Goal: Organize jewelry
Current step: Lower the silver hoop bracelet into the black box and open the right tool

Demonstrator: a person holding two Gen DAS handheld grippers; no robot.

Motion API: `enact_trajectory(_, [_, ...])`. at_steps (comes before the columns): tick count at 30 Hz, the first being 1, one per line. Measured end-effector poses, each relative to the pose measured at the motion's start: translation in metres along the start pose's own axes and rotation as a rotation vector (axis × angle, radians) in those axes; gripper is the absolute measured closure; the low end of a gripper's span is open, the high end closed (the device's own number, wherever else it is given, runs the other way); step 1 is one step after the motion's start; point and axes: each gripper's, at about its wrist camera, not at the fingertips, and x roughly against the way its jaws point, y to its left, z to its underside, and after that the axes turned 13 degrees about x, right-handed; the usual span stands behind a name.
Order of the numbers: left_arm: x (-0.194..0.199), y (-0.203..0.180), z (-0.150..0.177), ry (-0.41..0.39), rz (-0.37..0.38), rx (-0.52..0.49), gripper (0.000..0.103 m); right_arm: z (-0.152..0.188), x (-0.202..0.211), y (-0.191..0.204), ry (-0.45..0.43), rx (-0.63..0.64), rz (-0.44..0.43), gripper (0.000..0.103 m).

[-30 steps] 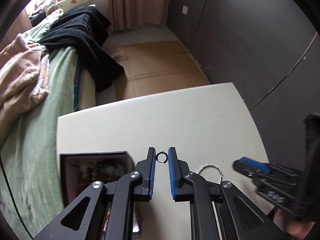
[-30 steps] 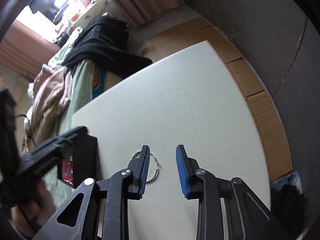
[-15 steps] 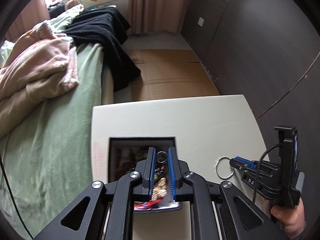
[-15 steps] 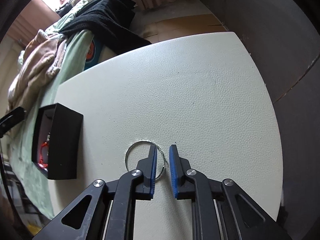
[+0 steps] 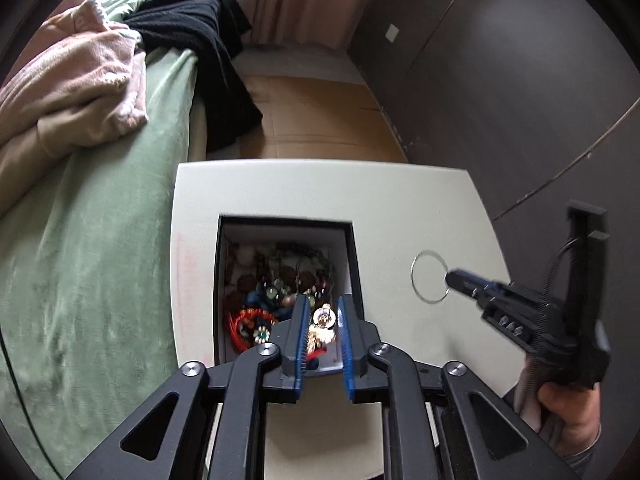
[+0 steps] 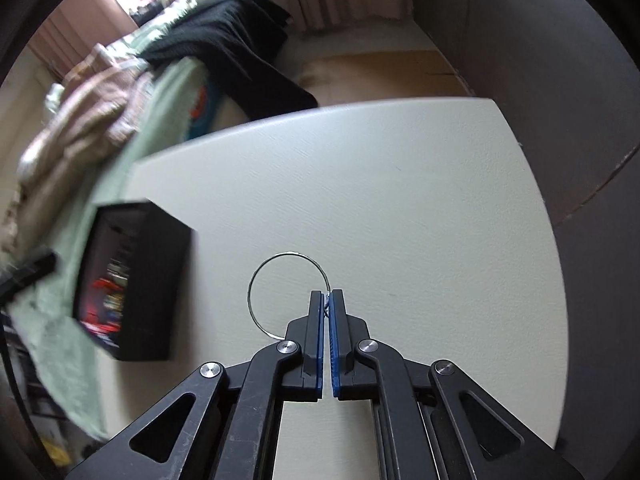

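A black jewelry box (image 5: 356, 264) with a white lining holds several beaded pieces and stands on the white table (image 5: 304, 188). My left gripper (image 5: 322, 306) hovers over the box's near end, jaws slightly apart; a small ring (image 5: 325, 317) sits in the gap, and I cannot tell whether the pads touch it. My right gripper (image 6: 327, 297) is shut on a thin silver hoop bangle (image 6: 256, 284), which is lifted off the table. The hoop (image 5: 418, 280) and right gripper (image 5: 456, 278) also show in the left wrist view. The box (image 6: 168, 280) is at left in the right wrist view.
A bed with a green cover (image 5: 100, 240), a pink blanket (image 5: 76, 92) and black clothing (image 5: 200, 40) borders the table's left side. A dark wall (image 5: 520, 80) stands to the right. Brown cardboard (image 5: 316, 120) lies on the floor beyond the table.
My left gripper picked the small ring off the table and carried it left over the box, its jaws now wider than half a second ago. My right gripper closed on the hoop and lifted it.
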Motion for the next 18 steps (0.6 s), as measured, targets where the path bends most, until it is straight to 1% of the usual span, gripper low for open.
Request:
enact_trajectory(1, [0.000, 0.002, 0.001, 0.002, -0.003, 0.003, 0.065, -0.001, 0.004, 0.002, -0.015, 0.002, -0.012, 0.099])
enact_trajectory(2, [0.001, 0.005, 0.002, -0.002, -0.004, 0.010, 0.057, -0.002, 0.008, 0.005, -0.031, 0.002, -0.027, 0.099])
enact_trajectory(3, [0.003, 0.009, 0.002, -0.015, -0.004, 0.020, 0.044, -0.002, 0.012, 0.009, -0.046, -0.001, -0.046, 0.099])
enact_trajectory(4, [0.006, 0.012, 0.002, -0.029, -0.005, 0.028, 0.041, -0.003, 0.015, 0.011, -0.061, -0.004, -0.062, 0.099])
enact_trajectory(6, [0.013, 0.019, 0.003, -0.049, -0.008, 0.043, 0.041, -0.002, 0.020, 0.018, -0.090, -0.014, -0.086, 0.099])
enact_trajectory(10, [0.023, 0.030, 0.003, -0.067, -0.028, 0.059, 0.041, -0.005, 0.037, 0.030, -0.164, -0.015, -0.169, 0.099])
enact_trajectory(12, [0.028, 0.035, 0.003, -0.079, -0.040, 0.066, 0.041, -0.012, 0.038, 0.043, -0.193, -0.005, -0.210, 0.099])
enact_trajectory(14, [0.033, 0.041, 0.003, -0.089, -0.045, 0.078, 0.041, -0.015, 0.040, 0.054, -0.214, 0.004, -0.245, 0.099])
enact_trajectory(18, [0.043, 0.050, 0.004, -0.107, -0.059, 0.101, 0.041, -0.025, 0.031, 0.077, -0.228, 0.017, -0.313, 0.099])
